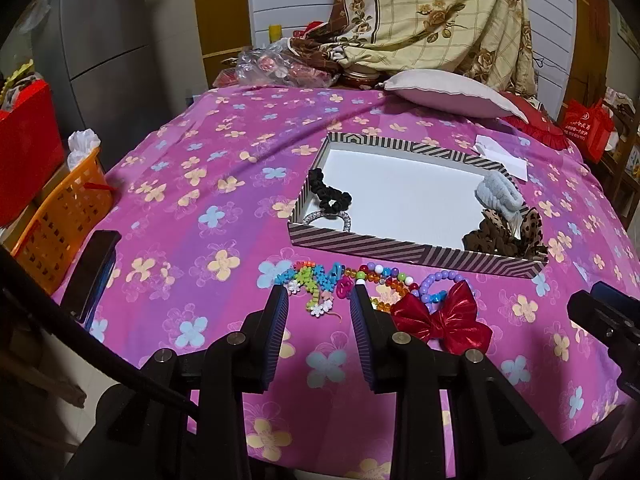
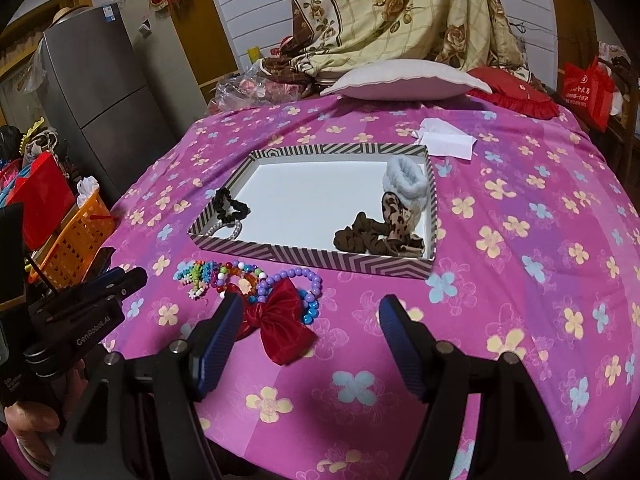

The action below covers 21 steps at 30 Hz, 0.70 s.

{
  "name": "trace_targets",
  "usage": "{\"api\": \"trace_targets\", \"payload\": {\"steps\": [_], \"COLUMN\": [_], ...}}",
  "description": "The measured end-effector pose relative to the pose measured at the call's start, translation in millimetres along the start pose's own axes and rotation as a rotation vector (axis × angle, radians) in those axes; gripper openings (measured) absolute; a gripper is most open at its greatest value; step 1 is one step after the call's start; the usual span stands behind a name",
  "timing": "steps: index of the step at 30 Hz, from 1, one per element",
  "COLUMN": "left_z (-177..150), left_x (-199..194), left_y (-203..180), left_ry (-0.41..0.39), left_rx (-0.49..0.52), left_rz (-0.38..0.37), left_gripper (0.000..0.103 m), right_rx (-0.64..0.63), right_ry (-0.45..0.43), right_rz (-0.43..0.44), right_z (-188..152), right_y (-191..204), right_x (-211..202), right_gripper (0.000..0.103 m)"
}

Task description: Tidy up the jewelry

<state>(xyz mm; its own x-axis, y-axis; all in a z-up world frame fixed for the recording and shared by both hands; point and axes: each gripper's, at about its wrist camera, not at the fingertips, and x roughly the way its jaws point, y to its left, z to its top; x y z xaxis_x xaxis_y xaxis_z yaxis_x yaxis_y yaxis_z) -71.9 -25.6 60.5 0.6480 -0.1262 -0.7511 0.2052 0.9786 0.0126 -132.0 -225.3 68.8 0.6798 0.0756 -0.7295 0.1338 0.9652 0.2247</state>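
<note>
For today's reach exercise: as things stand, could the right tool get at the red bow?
Probably yes. The right tool is open, the red bow lies bare on the cloth just ahead, with only bracelets beyond it.

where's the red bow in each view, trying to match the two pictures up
Left wrist view: the red bow lies low and right of centre on the pink cloth, just right of the left gripper.
Right wrist view: the red bow lies low and left of centre, just beside the right gripper's left finger.
Shared landmark: the striped box sits just beyond the bow in both, with the bead bracelets between them.
</note>
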Motion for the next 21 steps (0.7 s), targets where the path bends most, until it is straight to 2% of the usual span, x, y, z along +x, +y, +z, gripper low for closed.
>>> {"api": "trace_targets", "payload": {"steps": [21], "left_z": [-6.3], "left_x": [7.9], "left_y": [-3.9], "left_ry": [0.012], "left_rx": [0.005], "left_rz": [-0.007], "left_gripper": [0.038], "right_rx": [-0.008], "right_ry": [0.033], "right_rz": [0.002], "right_z": [-3.8], "right_y": [2.9], "right_x": [11.1], "right_gripper": [0.075]}}
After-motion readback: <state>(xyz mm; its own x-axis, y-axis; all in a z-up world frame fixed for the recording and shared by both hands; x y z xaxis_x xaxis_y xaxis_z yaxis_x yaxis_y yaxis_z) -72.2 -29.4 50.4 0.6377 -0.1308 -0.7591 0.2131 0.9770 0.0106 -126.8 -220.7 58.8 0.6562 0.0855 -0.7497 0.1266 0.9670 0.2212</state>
